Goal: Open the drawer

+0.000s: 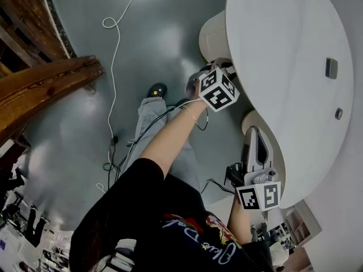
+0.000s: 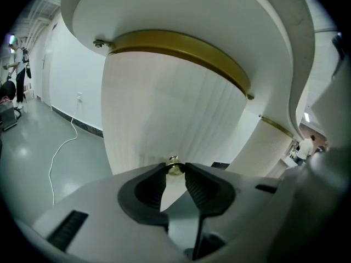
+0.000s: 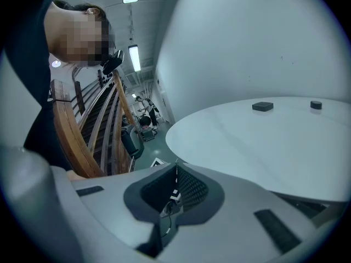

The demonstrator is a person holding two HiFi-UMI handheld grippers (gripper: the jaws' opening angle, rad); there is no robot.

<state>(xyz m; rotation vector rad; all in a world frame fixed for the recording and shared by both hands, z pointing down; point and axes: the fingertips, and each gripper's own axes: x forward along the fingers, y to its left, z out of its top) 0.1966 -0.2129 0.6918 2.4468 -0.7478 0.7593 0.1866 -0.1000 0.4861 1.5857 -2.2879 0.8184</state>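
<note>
The drawer is the white ribbed round pedestal under the tabletop, with a brass band round its top and a small brass knob on its front. In the left gripper view my left gripper has its two black tips against either side of that knob. The head view shows the left gripper reaching under the table edge to the pedestal. My right gripper hangs lower, beside a second pedestal. Its own view shows it shut on nothing, pointing over the white tabletop.
The white curved tabletop carries two small dark objects. A white cable runs over the grey floor. A wooden stair rail stands at the left. The person's legs and a shoe are below the left arm.
</note>
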